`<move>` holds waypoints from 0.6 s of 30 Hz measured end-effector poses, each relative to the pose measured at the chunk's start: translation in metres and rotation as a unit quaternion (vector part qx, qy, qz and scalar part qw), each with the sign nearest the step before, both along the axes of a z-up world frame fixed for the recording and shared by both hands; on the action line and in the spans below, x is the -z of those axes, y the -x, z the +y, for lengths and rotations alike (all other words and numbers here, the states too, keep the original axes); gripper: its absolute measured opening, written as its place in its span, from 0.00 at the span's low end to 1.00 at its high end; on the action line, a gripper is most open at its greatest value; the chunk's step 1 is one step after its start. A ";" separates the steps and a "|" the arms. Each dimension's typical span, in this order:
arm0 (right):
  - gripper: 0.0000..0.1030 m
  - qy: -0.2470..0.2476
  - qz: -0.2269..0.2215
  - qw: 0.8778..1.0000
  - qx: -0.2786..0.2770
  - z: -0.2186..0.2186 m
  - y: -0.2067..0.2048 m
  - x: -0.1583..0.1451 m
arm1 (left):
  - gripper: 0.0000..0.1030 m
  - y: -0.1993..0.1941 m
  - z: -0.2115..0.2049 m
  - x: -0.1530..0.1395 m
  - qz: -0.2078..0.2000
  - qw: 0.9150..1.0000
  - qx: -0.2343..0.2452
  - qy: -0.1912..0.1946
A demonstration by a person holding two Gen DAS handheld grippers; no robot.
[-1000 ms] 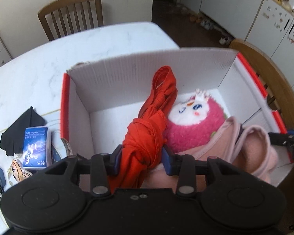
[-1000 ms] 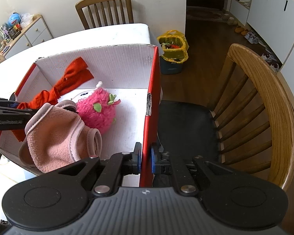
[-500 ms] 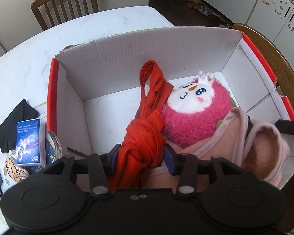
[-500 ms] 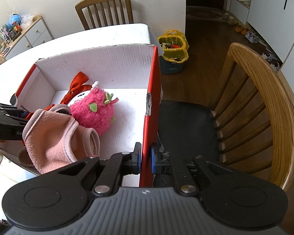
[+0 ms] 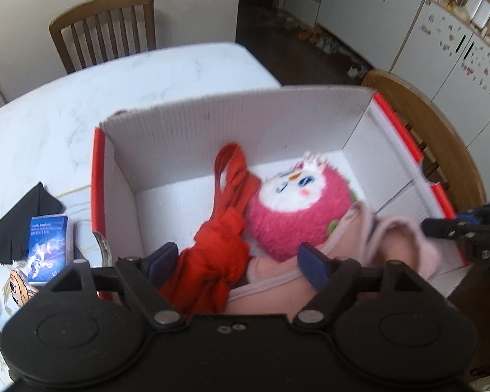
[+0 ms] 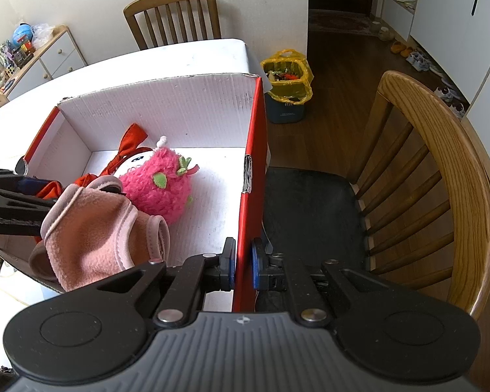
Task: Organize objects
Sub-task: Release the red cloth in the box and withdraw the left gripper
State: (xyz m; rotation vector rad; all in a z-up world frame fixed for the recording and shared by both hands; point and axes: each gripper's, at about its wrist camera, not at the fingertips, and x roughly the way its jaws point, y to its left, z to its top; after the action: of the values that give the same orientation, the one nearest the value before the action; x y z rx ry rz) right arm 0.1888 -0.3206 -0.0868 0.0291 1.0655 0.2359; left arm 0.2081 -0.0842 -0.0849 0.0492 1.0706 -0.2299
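My left gripper (image 5: 235,263), clamped on the red cloth (image 5: 212,261) a second ago, is opening; the cloth lies loose between its jaws inside the box (image 5: 245,124). My right gripper (image 6: 243,263) stays clamped on the box wall. Deposit judged complete.

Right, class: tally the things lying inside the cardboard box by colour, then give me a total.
Red: 1, the red cloth
Bright pink: 1, the plush toy
Pale pink: 1, the fleece garment
Total: 3, in the cardboard box
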 end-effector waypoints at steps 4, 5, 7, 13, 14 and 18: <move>0.09 0.000 0.000 1.000 0.000 -0.001 0.000 0.000 | 0.77 0.003 0.001 -0.011 -0.013 1.000 0.000 0.012; 0.09 0.001 0.000 1.000 0.000 -0.001 0.000 0.000 | 0.77 0.004 0.002 -0.014 -0.016 1.000 0.000 0.014; 0.09 0.001 0.000 1.000 0.000 -0.002 0.000 0.000 | 0.79 0.007 0.003 -0.019 -0.023 1.000 -0.001 0.017; 0.09 0.002 0.001 1.000 0.001 -0.003 0.000 0.001 | 0.82 0.016 0.013 -0.035 -0.041 0.999 -0.010 0.031; 0.09 0.002 0.001 1.000 0.001 -0.003 0.000 0.001 | 0.82 0.018 0.015 -0.039 -0.045 0.998 -0.012 0.033; 0.09 0.003 0.002 1.000 0.001 -0.003 -0.001 0.001 | 0.87 0.027 0.027 -0.051 -0.061 0.997 -0.018 0.037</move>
State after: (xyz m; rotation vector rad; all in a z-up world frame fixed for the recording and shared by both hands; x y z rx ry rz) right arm 0.1894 -0.3240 -0.0876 0.0246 1.0698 0.2299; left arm 0.1809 -0.0572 -0.0338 -0.0227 0.9403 -0.2320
